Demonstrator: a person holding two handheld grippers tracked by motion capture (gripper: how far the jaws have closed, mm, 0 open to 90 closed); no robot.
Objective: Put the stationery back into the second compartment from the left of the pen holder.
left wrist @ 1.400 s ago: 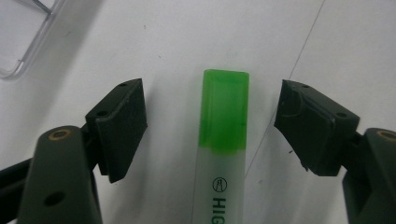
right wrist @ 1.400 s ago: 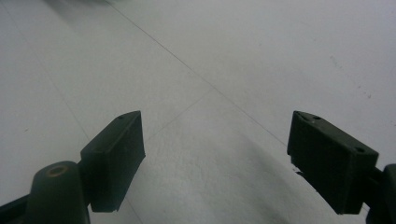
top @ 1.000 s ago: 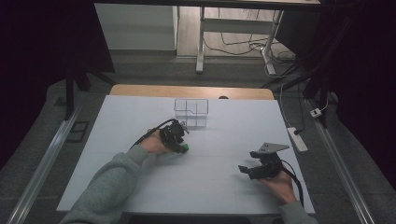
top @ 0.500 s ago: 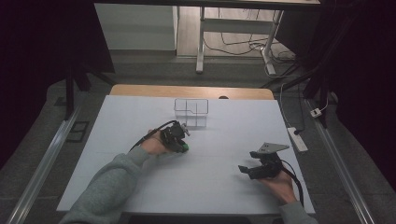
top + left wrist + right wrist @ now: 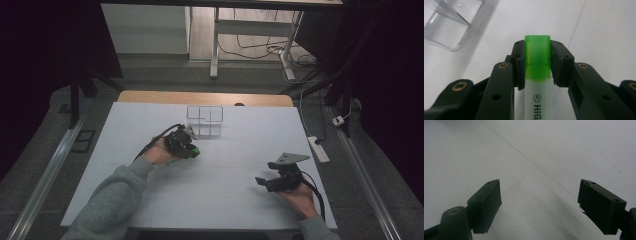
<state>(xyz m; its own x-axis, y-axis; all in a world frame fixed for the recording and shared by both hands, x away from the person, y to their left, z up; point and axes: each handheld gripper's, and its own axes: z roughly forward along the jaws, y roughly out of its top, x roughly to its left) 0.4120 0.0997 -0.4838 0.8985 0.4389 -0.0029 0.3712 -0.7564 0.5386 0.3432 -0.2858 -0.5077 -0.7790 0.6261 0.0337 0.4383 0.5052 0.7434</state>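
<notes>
- The left gripper point(image 5: 537, 62) has its jaws clamped on a green highlighter point(image 5: 537, 58), the pads pressing the sides of the translucent green cap; the white barrel, printed with letters starting "HIG", runs back between the jaws toward the camera.
- Those jaws have just been closing, and the pen sits squarely between them, so the grasp step looks done.
- In the high view the left gripper point(image 5: 186, 145) carries the highlighter point(image 5: 196, 150) just off the white worktop point(image 5: 240, 200), green cap pointing away from the hand.
- A clear plastic organizer point(image 5: 205, 121) with divided compartments stands near, ahead of the left gripper; in the left gripper view its corner point(image 5: 447, 22) lies ahead and to the left of the jaws.
- The step in hand appears to be carrying the pen to that organizer.
- The next move likely calls for lifting higher, swinging over a compartment, and tipping the pen upright before release.
- The right gripper point(image 5: 547, 207) rests apart with jaws wide and nothing between them, above bare worktop.
</notes>
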